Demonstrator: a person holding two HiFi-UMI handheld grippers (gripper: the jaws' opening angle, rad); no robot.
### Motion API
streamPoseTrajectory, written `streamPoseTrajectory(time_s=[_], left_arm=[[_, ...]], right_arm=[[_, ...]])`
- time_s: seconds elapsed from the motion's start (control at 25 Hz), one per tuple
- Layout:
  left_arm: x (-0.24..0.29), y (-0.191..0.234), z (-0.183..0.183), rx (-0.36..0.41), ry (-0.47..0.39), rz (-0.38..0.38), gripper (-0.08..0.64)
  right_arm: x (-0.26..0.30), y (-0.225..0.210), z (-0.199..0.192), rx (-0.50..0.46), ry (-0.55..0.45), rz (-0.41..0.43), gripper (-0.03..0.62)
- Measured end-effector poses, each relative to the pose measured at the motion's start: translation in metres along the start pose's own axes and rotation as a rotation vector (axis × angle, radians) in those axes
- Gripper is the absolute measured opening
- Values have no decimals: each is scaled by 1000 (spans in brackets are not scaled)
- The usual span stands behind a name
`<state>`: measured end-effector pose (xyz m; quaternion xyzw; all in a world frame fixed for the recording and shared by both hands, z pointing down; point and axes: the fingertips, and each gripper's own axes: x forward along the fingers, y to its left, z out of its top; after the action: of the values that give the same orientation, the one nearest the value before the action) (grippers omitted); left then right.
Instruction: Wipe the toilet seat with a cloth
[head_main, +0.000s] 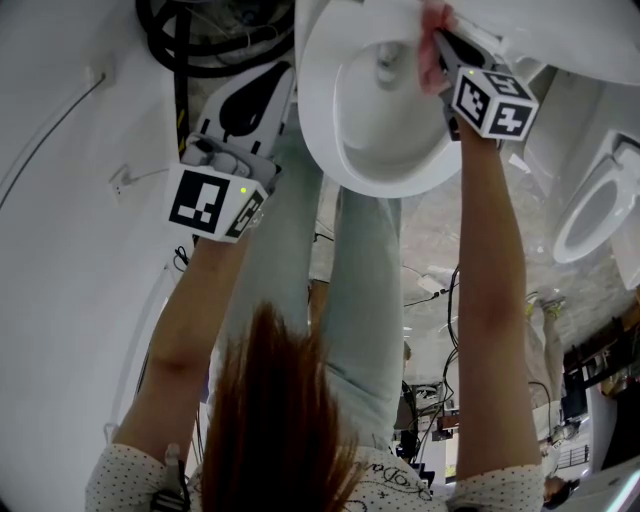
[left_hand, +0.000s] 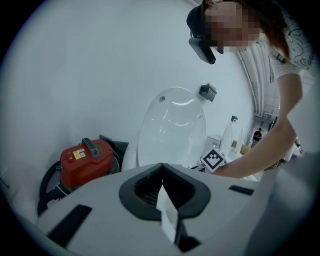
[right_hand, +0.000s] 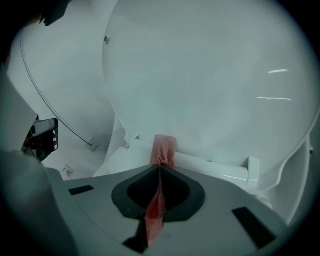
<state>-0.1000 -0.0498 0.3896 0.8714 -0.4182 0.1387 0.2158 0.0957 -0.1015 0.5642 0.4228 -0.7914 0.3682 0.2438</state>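
The right claw (right_hand: 160, 166) is clamped on a bunched red cloth (right_hand: 164, 147) at about 2 o'clock on the toilet seat (head_main: 335, 140) in the head view, so press it flat and sweep the whole ring (left claw (left_hand: 162, 187), jaws together, hangs off at 9 o'clock).

A red vacuum cleaner (left_hand: 86, 161) is seen standing against the white wall (left_hand: 75, 75), with a black handle on top and a black hose (left_hand: 47, 182) curved round its left side. A small dark box (left_hand: 207, 91) is mounted higher on that wall. In the head view a socket (head_main: 120, 183) is set in the wall and a thin cable (head_main: 50, 128) is strung across it. A second toilet (head_main: 590, 215) is placed at the right edge, and loose cables (head_main: 432, 285) are spread over the mottled floor (head_main: 425, 235).
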Motion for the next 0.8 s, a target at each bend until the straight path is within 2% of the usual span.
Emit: streamPoseTrajectory(time_s=[0.8], left_arm=[[1, -24, -5, 12, 5, -23, 3]], right_arm=[[-46, -52, -17, 134, -58, -127, 20]])
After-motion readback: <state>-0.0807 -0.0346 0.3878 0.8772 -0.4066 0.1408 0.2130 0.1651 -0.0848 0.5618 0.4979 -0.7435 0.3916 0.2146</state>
